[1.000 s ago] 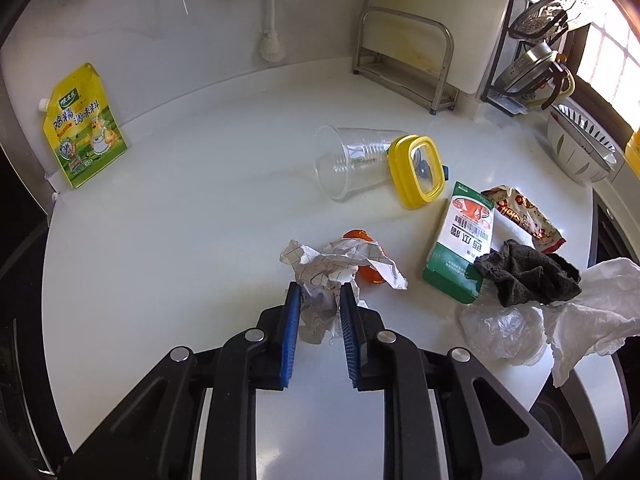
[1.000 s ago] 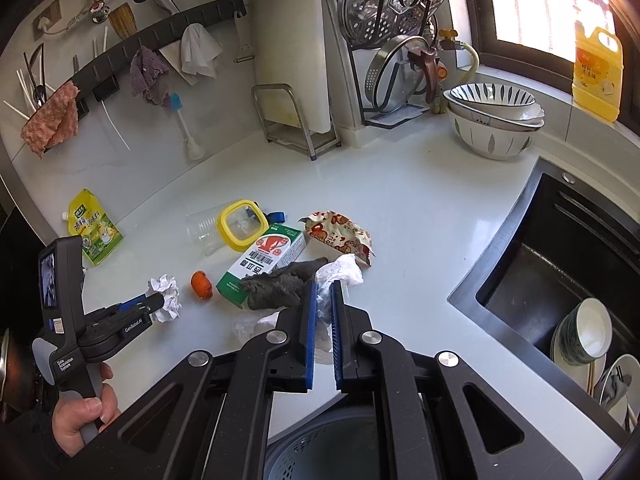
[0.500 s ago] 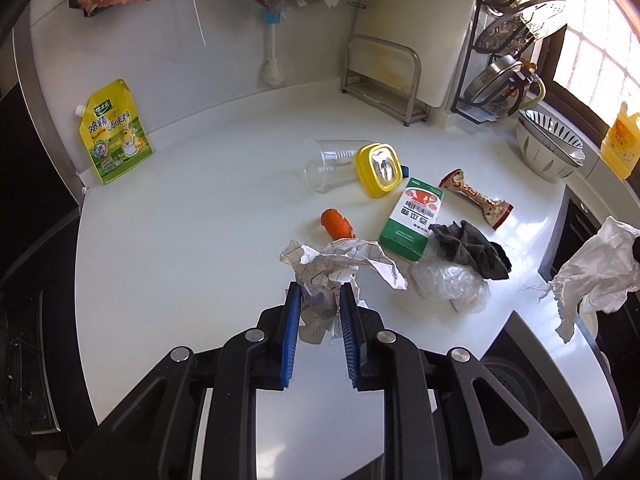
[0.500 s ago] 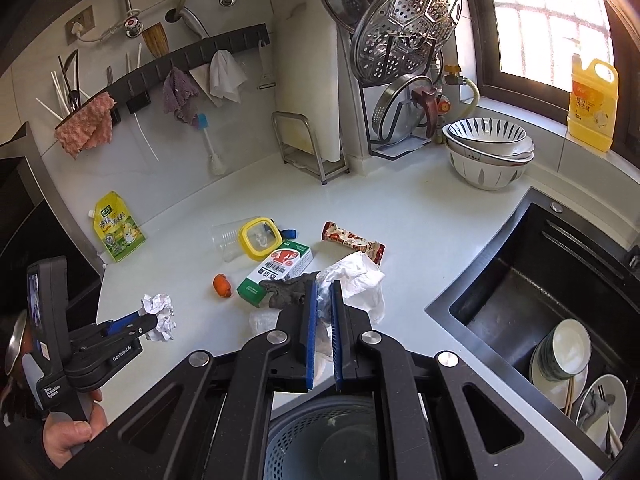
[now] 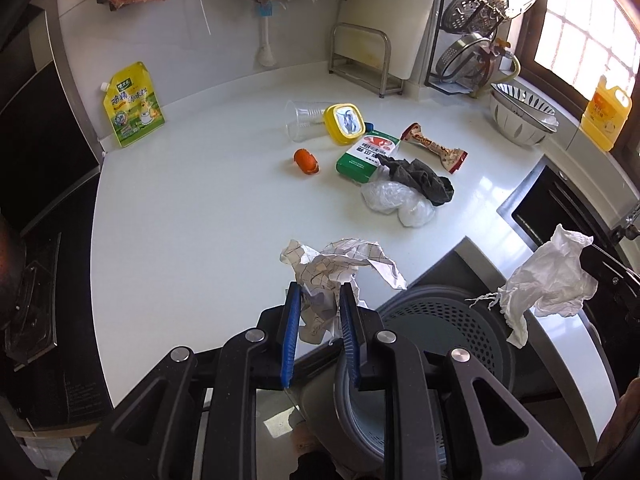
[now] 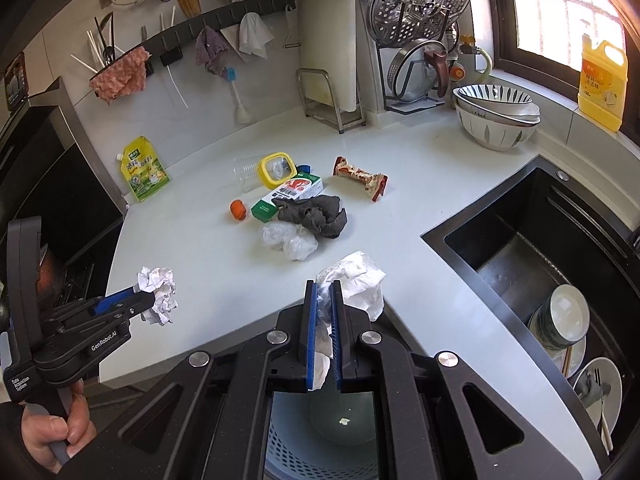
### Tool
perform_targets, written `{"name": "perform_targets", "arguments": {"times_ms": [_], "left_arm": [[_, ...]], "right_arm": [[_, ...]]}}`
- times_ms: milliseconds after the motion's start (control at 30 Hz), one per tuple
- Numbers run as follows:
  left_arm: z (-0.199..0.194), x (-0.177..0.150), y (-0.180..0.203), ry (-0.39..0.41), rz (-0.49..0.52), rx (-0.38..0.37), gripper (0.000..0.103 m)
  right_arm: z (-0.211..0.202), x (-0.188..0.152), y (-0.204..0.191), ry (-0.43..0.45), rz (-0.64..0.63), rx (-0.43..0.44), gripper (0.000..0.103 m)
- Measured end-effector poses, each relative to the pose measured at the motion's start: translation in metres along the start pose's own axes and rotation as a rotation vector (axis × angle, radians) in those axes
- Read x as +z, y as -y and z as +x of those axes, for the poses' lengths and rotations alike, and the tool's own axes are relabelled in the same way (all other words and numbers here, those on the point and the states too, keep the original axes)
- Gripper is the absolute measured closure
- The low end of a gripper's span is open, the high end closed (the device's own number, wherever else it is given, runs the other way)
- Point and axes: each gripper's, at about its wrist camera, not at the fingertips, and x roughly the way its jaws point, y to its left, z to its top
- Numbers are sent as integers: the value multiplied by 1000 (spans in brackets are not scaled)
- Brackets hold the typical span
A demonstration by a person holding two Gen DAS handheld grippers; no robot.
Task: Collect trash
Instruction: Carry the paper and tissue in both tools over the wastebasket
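The left gripper (image 5: 318,320) fingers clamp a crumpled paper (image 5: 336,268) and the right gripper (image 6: 324,332) fingers pinch a white tissue (image 6: 356,280), both above the bin (image 5: 452,332) but not dropped, while a carton (image 5: 366,156), wrapper (image 5: 434,148), cup (image 5: 306,118) and plastic bag (image 5: 396,200) lie on the worktop (image 5: 192,208).

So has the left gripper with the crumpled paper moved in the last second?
Yes. The left gripper has carried the crumpled paper back from the orange cap, toward the countertop's near edge by the bin.
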Motion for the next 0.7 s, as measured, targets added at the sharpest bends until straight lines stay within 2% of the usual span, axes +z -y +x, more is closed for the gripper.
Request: {"name": "perform_targets", "arguments": {"times_ms": [400,700], "left_arm": [[-6,-49,31,-57,8,2,83],[2,-70,49,-114,38,-11,83]], "right_arm": [[-7,-42,13,-75,-28,29,96],[4,-69,21,-134,-29,35,96]]}}
